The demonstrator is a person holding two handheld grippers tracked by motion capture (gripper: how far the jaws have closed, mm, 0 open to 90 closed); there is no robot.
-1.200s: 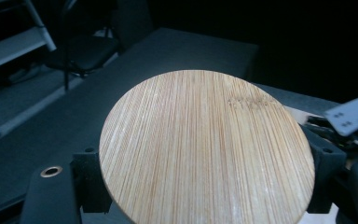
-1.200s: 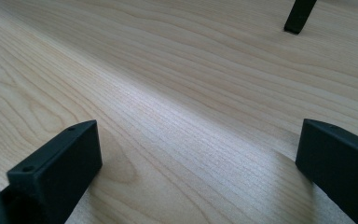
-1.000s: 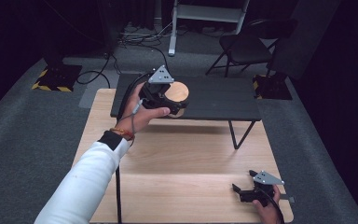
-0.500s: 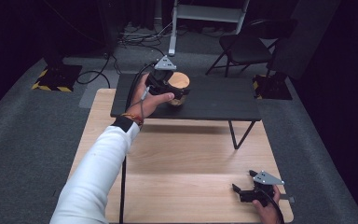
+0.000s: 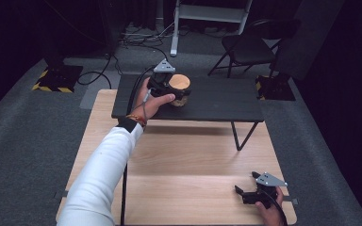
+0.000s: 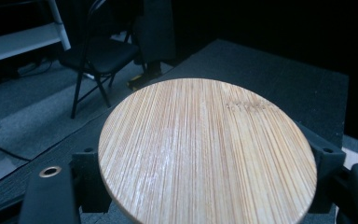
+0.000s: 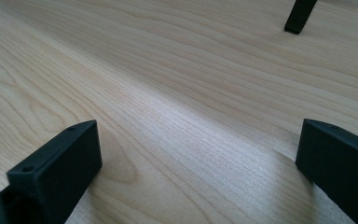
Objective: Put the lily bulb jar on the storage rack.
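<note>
Object: round bamboo-topped wooden container [image 5: 179, 87], rigid, smooth, likely light
Grip: across lid rim
Left claw [image 5: 166, 84]: clamped on lid edges
Right claw [image 5: 250, 190]: wide open, empty, on light wooden tabletop [image 5: 193, 174]

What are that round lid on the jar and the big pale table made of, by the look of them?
The round tan lid, clamped in the left hand-held gripper, looks like bamboo: fine parallel stripes and a soft sheen. The pale rectangular table appears to be light wood or a wood-look laminate, with wavy grain and a smooth matte surface; the pictures cannot settle which.
</note>
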